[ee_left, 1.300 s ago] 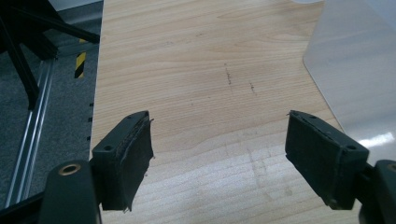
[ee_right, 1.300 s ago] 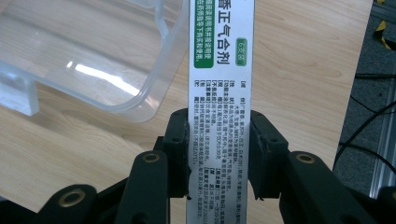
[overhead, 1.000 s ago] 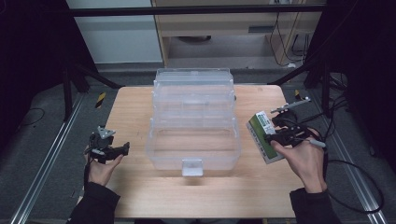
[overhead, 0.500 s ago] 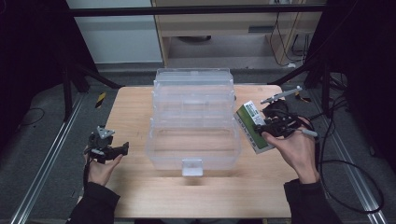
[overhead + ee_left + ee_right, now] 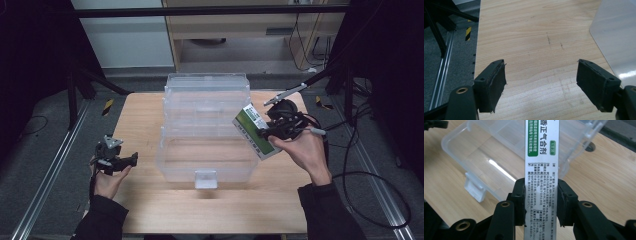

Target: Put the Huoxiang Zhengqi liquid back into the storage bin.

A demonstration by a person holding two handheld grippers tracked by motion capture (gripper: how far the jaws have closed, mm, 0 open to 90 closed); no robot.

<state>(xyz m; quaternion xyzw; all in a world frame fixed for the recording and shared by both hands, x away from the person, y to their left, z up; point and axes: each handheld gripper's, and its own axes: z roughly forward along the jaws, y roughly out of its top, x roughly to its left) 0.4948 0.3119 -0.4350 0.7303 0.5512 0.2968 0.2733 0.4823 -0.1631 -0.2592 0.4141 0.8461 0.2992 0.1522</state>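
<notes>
A clear plastic storage box (image 5: 205, 132) stands open in the middle of the wooden table (image 5: 145, 110), its lid tilted back. My right gripper (image 5: 264, 133) is shut on a green and white carton (image 5: 255, 131), which hangs tilted over the box's right rim. In the right gripper view the carton (image 5: 541, 165) runs up between both pads, white side with small print facing me, the box (image 5: 486, 157) behind it. My left gripper (image 5: 134, 159) rests open near the table's left side, left of the box. Its pads (image 5: 496, 82) stand wide apart over bare wood.
The box's front latch tab (image 5: 205, 178) juts toward me. A black cable (image 5: 370, 185) trails from the right gripper off the table's right edge. Metal rails (image 5: 47, 175) and dark frame legs flank the table. A corner of the box lid (image 5: 616, 37) lies right of the left gripper.
My right gripper has carried the carton up and to the left, from beside the box to above its right rim. The left gripper has stayed put.
</notes>
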